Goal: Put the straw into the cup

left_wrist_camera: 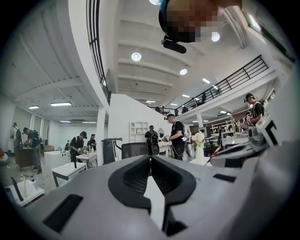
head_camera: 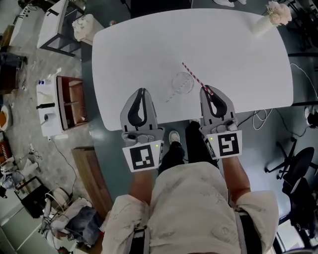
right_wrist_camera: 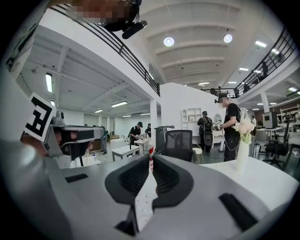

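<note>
In the head view a clear cup [head_camera: 182, 82] stands upright on the white table [head_camera: 129, 54], seen from above. A red-and-white striped straw [head_camera: 194, 75] slants from beyond the cup's right rim back to my right gripper [head_camera: 208, 90], which is shut on its near end. In the right gripper view the straw [right_wrist_camera: 150, 158] sticks up between the closed jaws of the right gripper [right_wrist_camera: 151, 159]. Whether the straw touches the cup I cannot tell. My left gripper [head_camera: 142, 91] rests left of the cup, shut with nothing in it, as the left gripper view [left_wrist_camera: 151, 158] confirms.
A white vase of flowers [head_camera: 274, 15] stands at the table's far right corner, also seen in the right gripper view [right_wrist_camera: 243, 139]. A wooden shelf unit [head_camera: 71, 100] stands on the floor at left and an office chair [head_camera: 297, 171] at right. People work at distant tables.
</note>
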`<act>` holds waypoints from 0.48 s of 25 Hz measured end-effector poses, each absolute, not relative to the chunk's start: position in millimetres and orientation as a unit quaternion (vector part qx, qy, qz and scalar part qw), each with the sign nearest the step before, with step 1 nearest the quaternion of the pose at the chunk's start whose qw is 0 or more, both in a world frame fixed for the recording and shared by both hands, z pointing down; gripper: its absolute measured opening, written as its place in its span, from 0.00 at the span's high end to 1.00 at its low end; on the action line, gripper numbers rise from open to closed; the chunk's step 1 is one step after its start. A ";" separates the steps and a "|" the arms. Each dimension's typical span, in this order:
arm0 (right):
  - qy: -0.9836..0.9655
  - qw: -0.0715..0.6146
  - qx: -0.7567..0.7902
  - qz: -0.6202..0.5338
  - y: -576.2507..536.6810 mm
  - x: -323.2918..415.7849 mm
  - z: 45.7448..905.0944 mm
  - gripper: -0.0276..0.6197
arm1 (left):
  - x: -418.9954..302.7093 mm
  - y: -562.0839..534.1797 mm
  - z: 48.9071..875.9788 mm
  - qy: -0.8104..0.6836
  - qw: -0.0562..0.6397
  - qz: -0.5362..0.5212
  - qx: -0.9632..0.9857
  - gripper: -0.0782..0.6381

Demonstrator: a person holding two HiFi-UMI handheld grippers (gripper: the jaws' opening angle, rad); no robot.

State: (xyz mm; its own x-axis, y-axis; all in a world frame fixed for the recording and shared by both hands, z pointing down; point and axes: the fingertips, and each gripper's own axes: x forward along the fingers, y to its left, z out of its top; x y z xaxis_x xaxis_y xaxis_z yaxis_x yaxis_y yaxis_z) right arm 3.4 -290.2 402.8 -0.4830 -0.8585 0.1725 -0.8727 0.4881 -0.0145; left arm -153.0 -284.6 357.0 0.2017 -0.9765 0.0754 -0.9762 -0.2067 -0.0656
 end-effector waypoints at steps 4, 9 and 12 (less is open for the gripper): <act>-0.867 0.085 0.485 0.074 -296.1 -1.8 431.3 0.92 | -150.5 -295.5 380.6 0.632 -0.012 -0.061 -0.772 0.87; -0.878 0.104 0.458 0.092 -295.5 -10.5 458.2 0.92 | -152.8 -305.2 400.7 0.639 -0.025 -0.061 -0.766 0.87; -0.878 0.112 0.451 0.112 -295.8 -15.3 473.0 0.92 | -153.8 -308.8 411.6 0.643 -0.033 -0.063 -0.762 0.87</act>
State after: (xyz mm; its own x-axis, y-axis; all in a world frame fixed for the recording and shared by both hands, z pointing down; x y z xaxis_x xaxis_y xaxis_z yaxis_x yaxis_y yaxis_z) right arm -15.3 -295.8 473.0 -0.5681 -0.7670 0.2982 -0.8173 0.5683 -0.0955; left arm -153.8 -308.8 411.6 0.1641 -0.9767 0.1382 -0.9850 -0.1697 -0.0300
